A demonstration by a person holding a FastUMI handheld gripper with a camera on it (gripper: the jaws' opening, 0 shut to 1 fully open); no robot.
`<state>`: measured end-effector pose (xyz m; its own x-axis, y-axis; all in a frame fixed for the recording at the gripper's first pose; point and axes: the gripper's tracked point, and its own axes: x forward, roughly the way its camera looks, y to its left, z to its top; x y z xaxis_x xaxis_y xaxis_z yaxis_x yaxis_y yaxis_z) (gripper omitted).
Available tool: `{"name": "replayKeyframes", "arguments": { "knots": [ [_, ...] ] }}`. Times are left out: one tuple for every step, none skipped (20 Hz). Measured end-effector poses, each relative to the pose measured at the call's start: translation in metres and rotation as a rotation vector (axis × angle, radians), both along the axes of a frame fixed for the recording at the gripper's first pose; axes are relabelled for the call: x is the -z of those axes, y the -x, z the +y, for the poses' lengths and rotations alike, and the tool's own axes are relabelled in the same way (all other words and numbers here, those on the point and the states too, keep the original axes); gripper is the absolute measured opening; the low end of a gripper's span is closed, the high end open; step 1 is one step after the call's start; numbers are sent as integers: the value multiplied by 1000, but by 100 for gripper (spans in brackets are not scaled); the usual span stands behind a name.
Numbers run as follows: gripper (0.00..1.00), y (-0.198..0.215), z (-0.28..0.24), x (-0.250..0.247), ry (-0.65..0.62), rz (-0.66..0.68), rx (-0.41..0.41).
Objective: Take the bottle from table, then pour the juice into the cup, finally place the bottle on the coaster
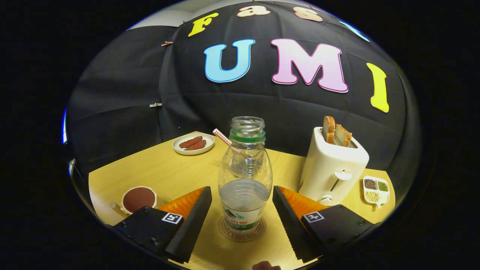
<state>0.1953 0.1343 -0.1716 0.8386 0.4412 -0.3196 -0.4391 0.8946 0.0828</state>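
The plastic bottle [245,176] stood upright on the round coaster [242,229], its long axis straight up and its open mouth at the top, with clear liquid only in its lower part. It sat squarely between the two fingers [193,221] of the gripper [242,221], which were spread wide, one to each side, with a visible gap between each pad and the bottle's wall. Neither finger pressed on it, so the bottle stood on its own.

From where things lay, the placing looked done: the bottle's base rested within the coaster's ring. What the next move turned on was that straight-ahead line. The bottle was dead centre between the fingers, so a pull straight back along their length should clear it without a nudge, while any sideways drift risked tipping a tall, light bottle.

A glass with a red-checked straw [225,139] stood just behind the bottle, seen through it. The white toaster [332,170] with bread stood to one side, and a mug [138,199] to the other.
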Motion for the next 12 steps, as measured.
{"name": "replayKeyframes", "arguments": {
  "knots": [
    [100, 3, -1, -5, -1, -3, 0],
    [100, 8, -2, -13, -3, -6, 0],
    [100, 11, -5, -19, -5, -12, 5],
    [100, 16, -8, -28, -9, -19, 8],
    [100, 19, -12, -37, -13, -25, 17],
    [100, 25, -16, -46, -19, -30, 26],
    [100, 28, -21, -57, -23, -35, 38],
    [100, 33, -28, -68, -21, -44, 54],
    [100, 37, -36, -79, -15, -58, 72],
    [100, 42, -44, -93, -8, -79, 94],
    [99, 46, -55, -108, 4, -104, 119],
    [98, 52, -66, -122, 19, -133, 150]
  ]
}}
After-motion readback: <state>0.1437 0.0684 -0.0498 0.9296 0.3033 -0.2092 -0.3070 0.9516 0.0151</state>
